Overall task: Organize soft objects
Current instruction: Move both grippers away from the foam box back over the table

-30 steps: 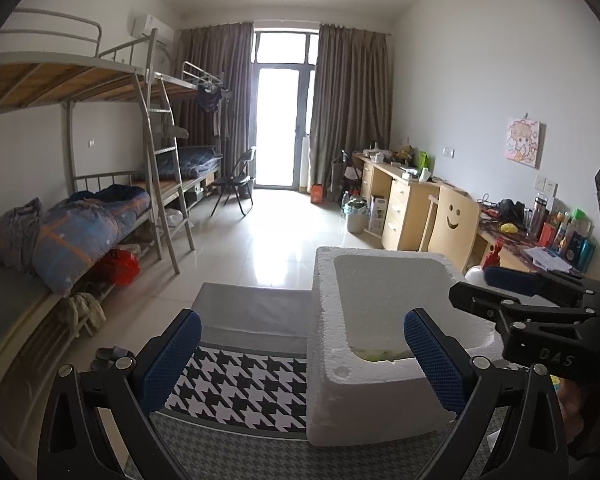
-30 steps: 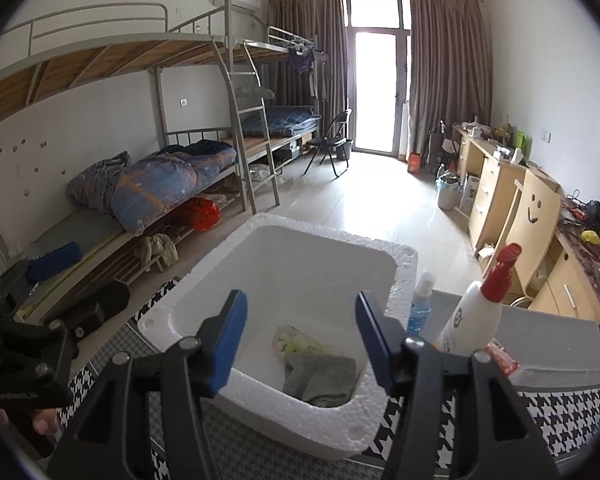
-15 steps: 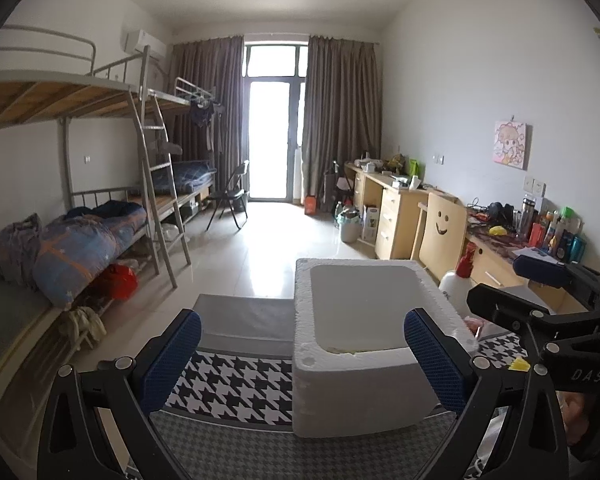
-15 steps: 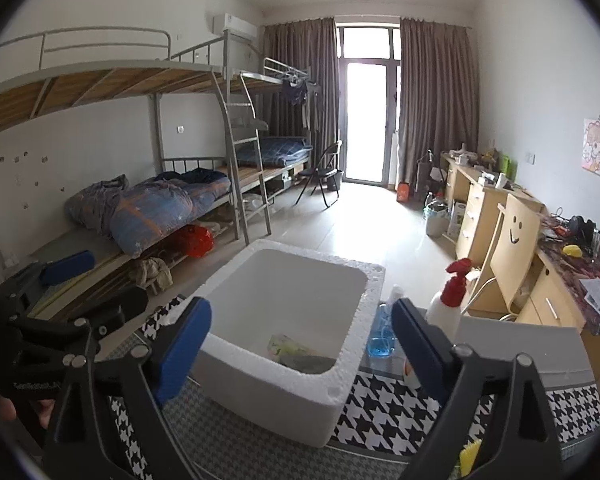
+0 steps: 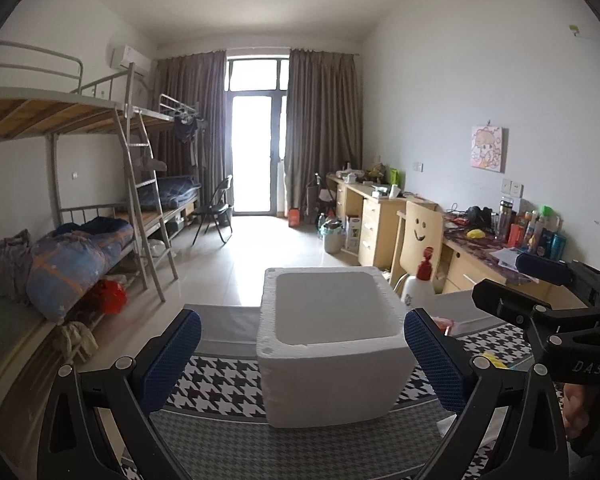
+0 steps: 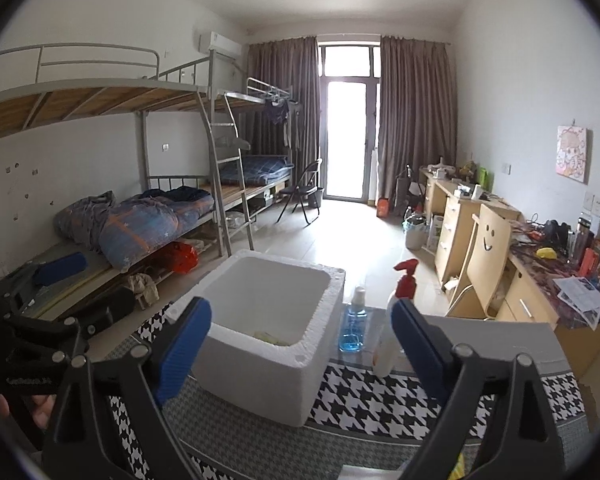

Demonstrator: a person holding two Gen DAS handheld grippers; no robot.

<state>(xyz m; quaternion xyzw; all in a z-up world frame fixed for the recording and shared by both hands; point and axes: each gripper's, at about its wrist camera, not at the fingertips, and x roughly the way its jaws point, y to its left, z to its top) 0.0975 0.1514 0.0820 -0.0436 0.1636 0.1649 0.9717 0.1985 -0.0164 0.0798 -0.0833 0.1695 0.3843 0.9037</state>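
A white foam box (image 5: 332, 344) stands on the houndstooth tablecloth (image 5: 216, 384). In the right wrist view the box (image 6: 272, 336) shows a sliver of yellow-green soft cloth (image 6: 270, 337) at its bottom; the rest of its contents are hidden by the walls. My left gripper (image 5: 300, 356) is open and empty, held back from the box's near side. My right gripper (image 6: 300, 344) is open and empty, back from the box's near right corner. Each gripper shows at the edge of the other's view.
A white spray bottle with a red trigger (image 6: 396, 320) and a blue liquid bottle (image 6: 354, 322) stand right of the box. A small yellow item (image 5: 494, 360) lies on the cloth at right. Bunk beds (image 5: 80, 240) line the left wall, desks (image 5: 384, 216) the right.
Both grippers have pulled back and up from the box. The right gripper has opened wider. The cloths inside the box have dropped almost out of sight.
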